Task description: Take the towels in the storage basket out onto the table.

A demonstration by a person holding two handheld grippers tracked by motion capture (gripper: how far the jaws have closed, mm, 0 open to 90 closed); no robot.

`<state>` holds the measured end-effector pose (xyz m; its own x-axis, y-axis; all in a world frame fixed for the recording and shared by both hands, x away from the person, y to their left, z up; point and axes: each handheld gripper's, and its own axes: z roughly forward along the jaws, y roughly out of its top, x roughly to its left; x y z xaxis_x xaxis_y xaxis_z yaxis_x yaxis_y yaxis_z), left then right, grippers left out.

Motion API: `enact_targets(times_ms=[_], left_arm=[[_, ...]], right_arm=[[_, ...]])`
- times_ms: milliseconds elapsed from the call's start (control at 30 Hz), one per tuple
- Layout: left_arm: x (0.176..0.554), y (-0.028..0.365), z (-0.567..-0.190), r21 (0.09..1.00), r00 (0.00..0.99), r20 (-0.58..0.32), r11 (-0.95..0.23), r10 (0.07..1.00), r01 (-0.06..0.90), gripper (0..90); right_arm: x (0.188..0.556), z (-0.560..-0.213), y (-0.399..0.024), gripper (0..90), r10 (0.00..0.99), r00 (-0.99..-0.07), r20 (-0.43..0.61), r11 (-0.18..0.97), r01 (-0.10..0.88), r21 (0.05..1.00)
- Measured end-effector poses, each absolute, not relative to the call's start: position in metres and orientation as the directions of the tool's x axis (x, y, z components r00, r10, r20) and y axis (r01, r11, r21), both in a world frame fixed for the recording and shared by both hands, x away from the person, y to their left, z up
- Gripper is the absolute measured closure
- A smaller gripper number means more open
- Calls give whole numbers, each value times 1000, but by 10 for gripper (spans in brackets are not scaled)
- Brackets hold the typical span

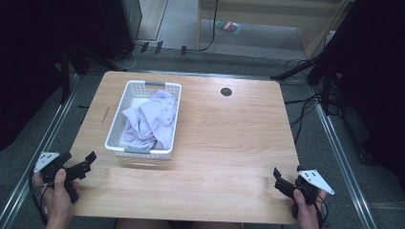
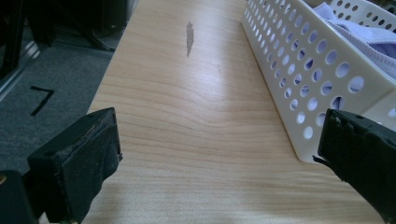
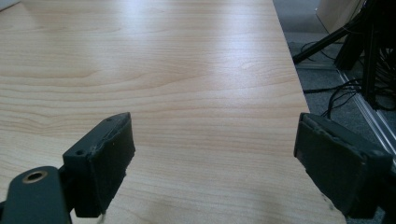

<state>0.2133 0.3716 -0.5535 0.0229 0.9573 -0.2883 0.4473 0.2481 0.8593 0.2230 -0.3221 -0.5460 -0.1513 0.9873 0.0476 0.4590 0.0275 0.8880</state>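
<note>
**Both tongs open and empty at the near edge; the basket of cloth lies closer to the left one**

The left gripper (image 1: 85,164) is at the near-left corner of the light wooden tabletop (image 1: 229,143), held in the person's left hand (image 1: 59,193). Its two black jaws stand wide apart with nothing between them. In the left gripper view the perforated wall of the basket (image 2: 299,79) runs just beside its one jaw, apart from it and not touching.

The white perforated plastic basket (image 1: 117,131) stands on the left half of the tabletop, between the near and the far edge. Its long axis goes from the near edge toward the far edge, and a short end with a grey handle faces the person. Inside lies a crumpled pale lilac cloth (image 1: 152,121), which reaches up to the rim on the right side. From the left gripper the basket lies forward and a little to the right.

The right gripper (image 1: 282,182) is at the near-right corner, in the right hand (image 1: 305,210), its jaws also wide apart and empty, with only bare wood ahead. It is well apart from the basket, so I judge the left gripper is the nearer one for a reach to the cloth.

Counted: two grippers, one basket, one heap of cloth; how many pieces are in the heap I cannot tell
</note>
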Motion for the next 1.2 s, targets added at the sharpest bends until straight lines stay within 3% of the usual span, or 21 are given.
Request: enact_targets(times_ms=[500,900,1200], left_arm=[[210,364,-511,865,66,-285,227,956,448,0],[242,328,-477,828,141,-216,105,966,551,0],[271,309,-444,818,184,-187,49,965,574,0]], right_arm=[[223,-546,-322,125,988,-145,50,23,461,887],[223,-546,-323,126,988,-143,53,20,462,887],[223,-546,-322,126,988,-147,47,27,461,887]])
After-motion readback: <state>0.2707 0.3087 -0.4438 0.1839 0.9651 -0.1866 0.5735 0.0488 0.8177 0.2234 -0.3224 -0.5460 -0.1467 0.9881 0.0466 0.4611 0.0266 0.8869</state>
